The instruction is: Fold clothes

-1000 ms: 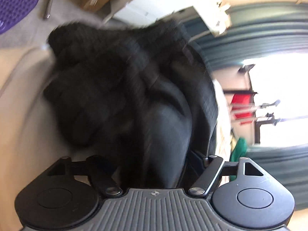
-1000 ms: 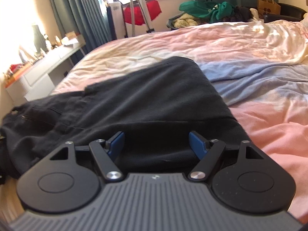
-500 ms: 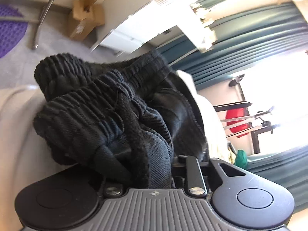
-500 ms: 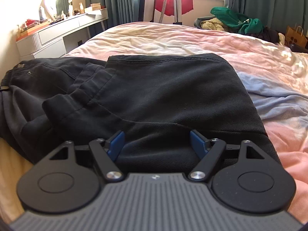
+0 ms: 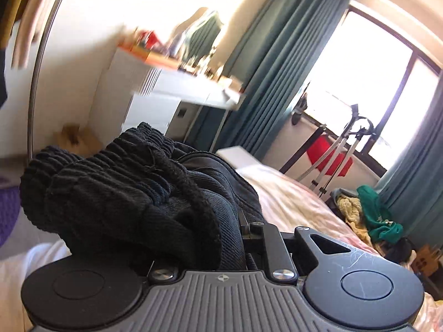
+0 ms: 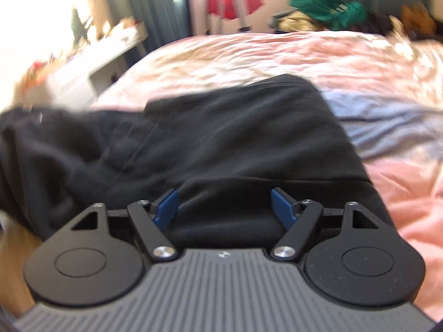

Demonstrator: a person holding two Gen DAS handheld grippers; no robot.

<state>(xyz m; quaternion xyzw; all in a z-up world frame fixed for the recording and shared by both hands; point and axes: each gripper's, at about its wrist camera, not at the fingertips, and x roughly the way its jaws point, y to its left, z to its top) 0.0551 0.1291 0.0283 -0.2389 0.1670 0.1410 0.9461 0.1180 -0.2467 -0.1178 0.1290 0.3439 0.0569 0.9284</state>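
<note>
A wide bed [image 6: 277, 58] with a rumpled pink and pale blue cover fills the room. Beyond the bed's far edge stands a bright window [image 5: 368, 88], sunlight pouring through it, flanked by teal curtains [image 5: 265, 83]. Just before the window, near the bed's foot, stands a metal rack [image 5: 340, 155] with something red on it. Beside the bed, against a cream wall [image 5: 91, 44], is a white dresser [image 5: 166, 96] with cluttered small items on top. A heap of green and yellow laundry [image 6: 326, 11] lies past the bed's far corner

Home bedroom: bed [image 6: 277, 55], curtains [image 5: 271, 77].
</note>
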